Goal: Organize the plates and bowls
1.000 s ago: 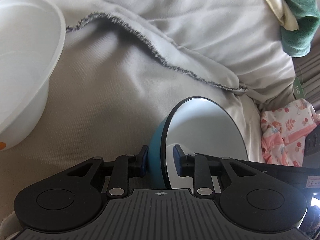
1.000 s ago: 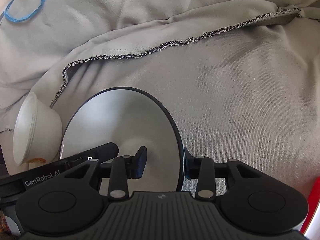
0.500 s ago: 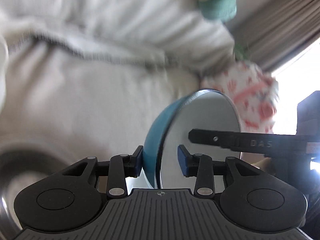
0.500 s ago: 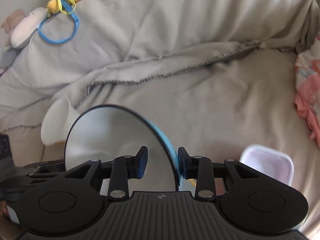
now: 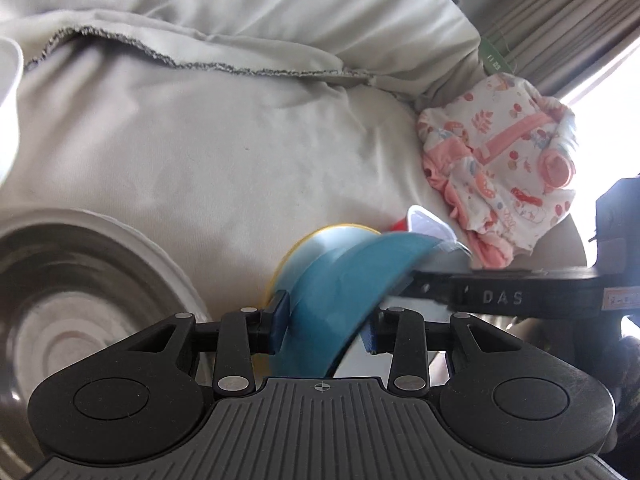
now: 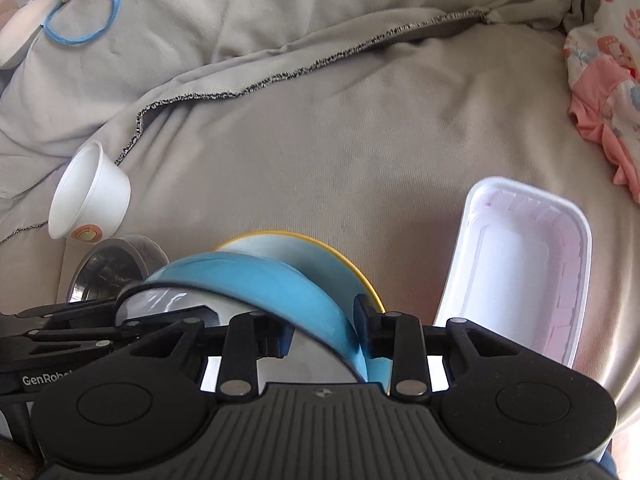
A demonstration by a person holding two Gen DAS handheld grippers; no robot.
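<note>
Both grippers grip one blue bowl (image 5: 340, 280) by its rim, tilted over a yellow-rimmed plate (image 5: 320, 240) lying on the grey blanket. My left gripper (image 5: 326, 326) has its jaws on the bowl's wall. My right gripper (image 6: 322, 328) grips the same blue bowl (image 6: 260, 280) above the yellow-rimmed plate (image 6: 320, 252). A steel bowl (image 5: 60, 300) sits at the left. A white paper bowl (image 6: 92, 196) lies tipped on its side. A white rectangular tray (image 6: 520, 264) leans at the right.
A pink patterned cloth (image 5: 504, 160) lies at the right. Folded grey blanket (image 6: 320, 120) covers the whole surface, with a frayed hem across it. A blue ring toy (image 6: 80, 20) lies at the far left. A small steel bowl (image 6: 108, 272) sits near the paper bowl.
The blue bowl has swung from standing on edge to tilting down over the yellow-rimmed plate. Both grippers moved with it, bringing the steel bowl and the white tray into view.
</note>
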